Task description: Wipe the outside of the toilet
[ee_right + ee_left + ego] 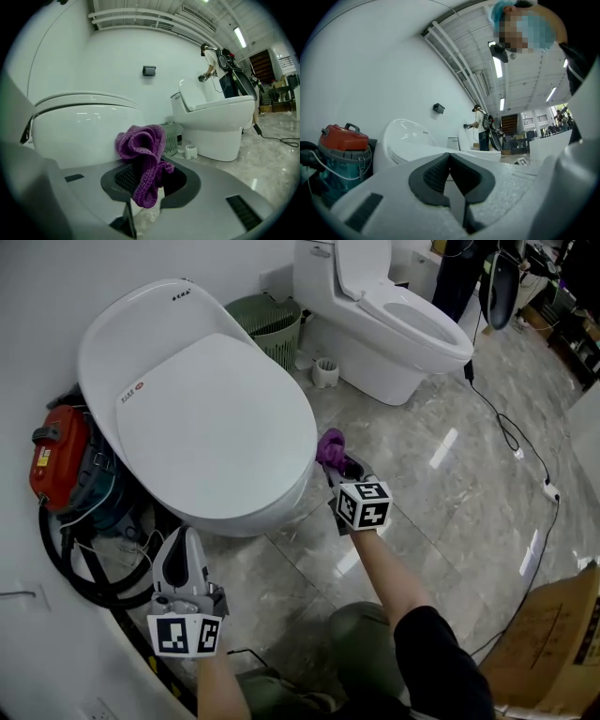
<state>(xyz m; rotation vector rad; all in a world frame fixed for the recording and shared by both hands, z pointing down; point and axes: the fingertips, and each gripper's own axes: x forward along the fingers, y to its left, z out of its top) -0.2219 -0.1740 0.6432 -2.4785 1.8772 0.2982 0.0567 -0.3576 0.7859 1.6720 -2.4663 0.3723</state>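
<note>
A white toilet (202,409) with its lid down fills the left of the head view and shows again as the toilet (84,124) in the right gripper view. My right gripper (339,468) is shut on a purple knitted cloth (329,447), held just off the bowl's right flank. The cloth (143,157) bunches up between the jaws. My left gripper (181,559) hangs low at the toilet's front left, shut with nothing in it; its black pads (436,173) meet.
A second white toilet (394,320) with its lid up stands behind, a green basket (267,322) and a small white cup (324,372) beside it. A red-topped vacuum (58,456) with black hose lies left. Cables cross the marble floor. A cardboard box (558,643) sits right.
</note>
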